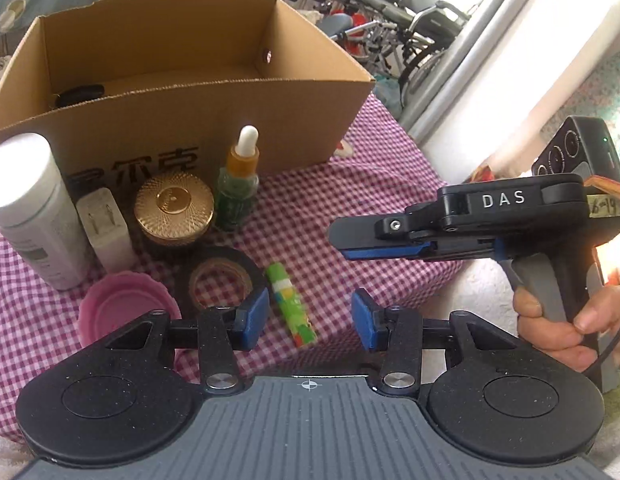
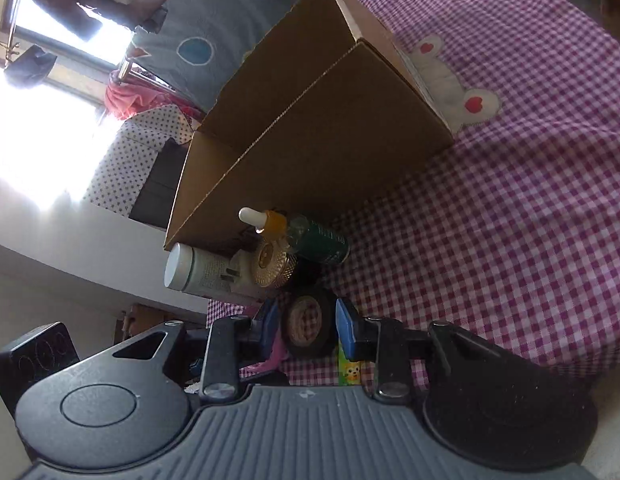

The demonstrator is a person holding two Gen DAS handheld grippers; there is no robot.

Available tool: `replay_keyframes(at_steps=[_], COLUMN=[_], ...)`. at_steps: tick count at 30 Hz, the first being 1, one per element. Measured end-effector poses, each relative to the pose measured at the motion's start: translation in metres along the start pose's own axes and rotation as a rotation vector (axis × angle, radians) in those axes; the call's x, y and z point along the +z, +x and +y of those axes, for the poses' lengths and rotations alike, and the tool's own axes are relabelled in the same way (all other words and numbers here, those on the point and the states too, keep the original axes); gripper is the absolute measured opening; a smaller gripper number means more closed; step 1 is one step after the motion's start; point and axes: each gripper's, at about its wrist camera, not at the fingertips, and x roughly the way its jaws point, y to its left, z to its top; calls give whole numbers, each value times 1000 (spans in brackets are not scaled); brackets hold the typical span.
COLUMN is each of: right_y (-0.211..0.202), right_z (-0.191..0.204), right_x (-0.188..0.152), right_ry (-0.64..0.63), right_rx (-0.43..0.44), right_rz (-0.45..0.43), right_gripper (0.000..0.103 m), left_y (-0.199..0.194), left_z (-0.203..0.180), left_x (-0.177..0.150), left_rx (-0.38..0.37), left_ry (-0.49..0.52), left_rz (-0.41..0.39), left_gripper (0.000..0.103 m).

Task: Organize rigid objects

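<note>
The green tube [image 1: 292,305] lies near, between the empty, part-open left gripper [image 1: 310,316]; likely light, stiff, slick: pinch mid-body. Right gripper [image 1: 341,242] narrow, seemingly empty.

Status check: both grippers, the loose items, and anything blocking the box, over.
Left gripper open, empty, above green glue stick. Right gripper open, empty, lined up with black tape roll. Brown cardboard box open-topped; dropper bottle and gold-lidded jar stand before it.
</note>
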Motion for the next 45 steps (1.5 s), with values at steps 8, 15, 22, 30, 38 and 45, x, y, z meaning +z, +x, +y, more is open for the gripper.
replay_keyframes(at_steps=[8, 15, 22, 30, 38, 45], right_y=[30, 47, 61, 69, 52, 42], right_z=[-13, -11, -5, 3, 3, 8], right_x=[-18, -19, -12, -16, -15, -14], right_ry=[23, 13, -31, -55, -41, -44], right_rx=[-33, -36, -48, -55, -25, -18], right_rz=[67, 88, 73, 45, 5, -27], right_gripper=[34, 28, 28, 27, 22, 19], left_y=[29, 42, 42, 41, 35, 33], left_z=[-13, -14, -13, -11, -19, -25], left_x=[-22, -22, -19, -18, -15, -12], left_rx=[78, 73, 85, 73, 66, 61], left_ry=[66, 60, 65, 44, 61, 70], left_rz=[80, 105, 72, 52, 22, 2], left_gripper=[42, 39, 40, 40, 40, 40])
